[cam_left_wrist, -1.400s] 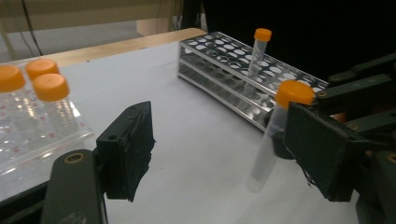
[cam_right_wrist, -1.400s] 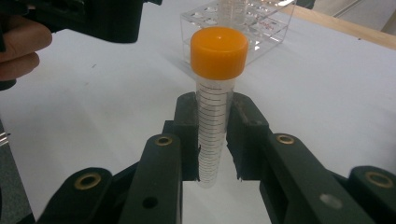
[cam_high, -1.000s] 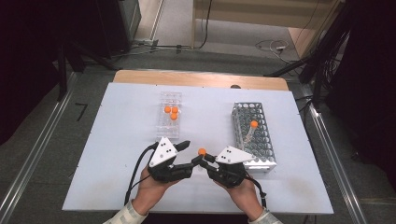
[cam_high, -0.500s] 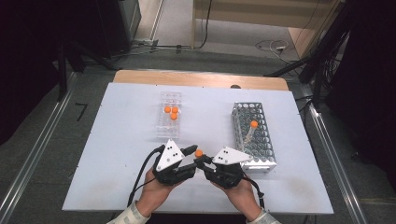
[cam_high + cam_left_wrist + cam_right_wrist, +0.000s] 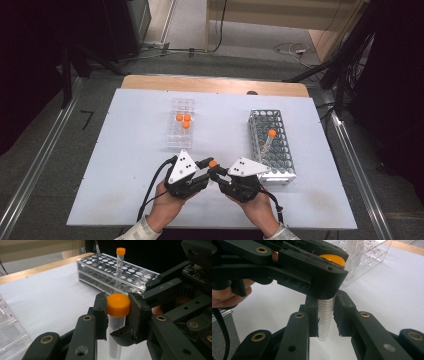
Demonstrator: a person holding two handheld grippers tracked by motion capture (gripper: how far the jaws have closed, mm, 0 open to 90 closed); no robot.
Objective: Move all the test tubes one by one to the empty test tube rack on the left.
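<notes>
The left gripper [image 5: 117, 315] has just been closing and now clamps the orange cap [image 5: 118, 304] of a clear graduated plastic tube [image 5: 325, 317]. The right gripper [image 5: 325, 315] grips its body. No writing is legible.

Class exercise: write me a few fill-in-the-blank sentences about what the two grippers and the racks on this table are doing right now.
1. The left gripper clamps the tube's ____ cap.
2. The right gripper grips the same test tube on its clear ____.
3. One capped tube stands in the ____ rack.
4. The clear plastic rack holds ____ orange-capped tubes.

Missing words: orange; body; metal; three
</notes>
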